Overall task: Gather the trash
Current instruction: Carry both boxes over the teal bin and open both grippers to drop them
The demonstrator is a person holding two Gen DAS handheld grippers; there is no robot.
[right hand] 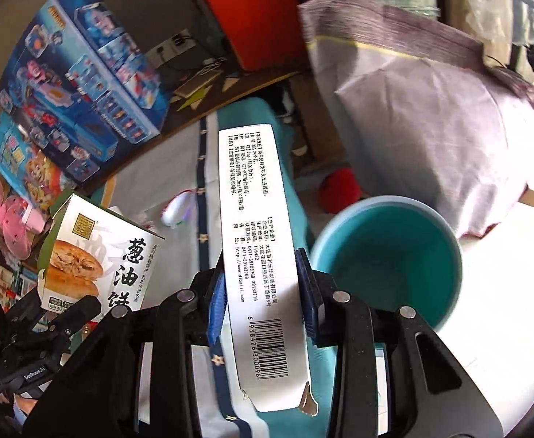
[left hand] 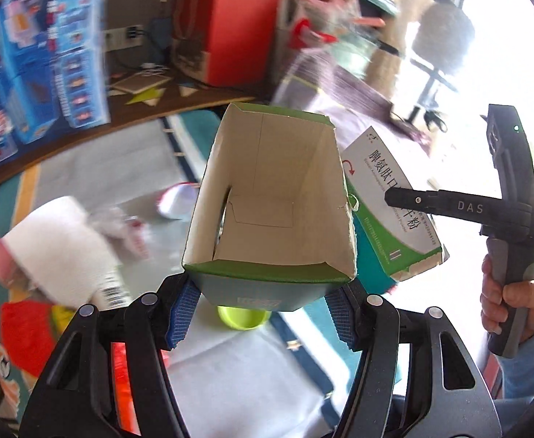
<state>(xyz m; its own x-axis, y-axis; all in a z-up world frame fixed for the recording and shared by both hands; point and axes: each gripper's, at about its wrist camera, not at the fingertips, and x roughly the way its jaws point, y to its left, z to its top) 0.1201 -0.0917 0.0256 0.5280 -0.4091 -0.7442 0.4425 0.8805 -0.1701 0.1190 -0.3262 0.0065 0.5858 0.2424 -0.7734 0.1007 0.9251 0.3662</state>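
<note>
Left gripper [left hand: 263,310] fingers clamp the base of an open green cardboard food box [left hand: 270,204], its empty beige inside facing the camera, held in the air over a teal-and-white mat [left hand: 230,376]. Right gripper [right hand: 263,306] fingers pinch the sides of a flat white medicine carton with barcode [right hand: 263,273], also off the mat, just left of a round teal plastic bin [right hand: 387,259]. Blue toy boxes [right hand: 81,84] stand at far left.
</note>
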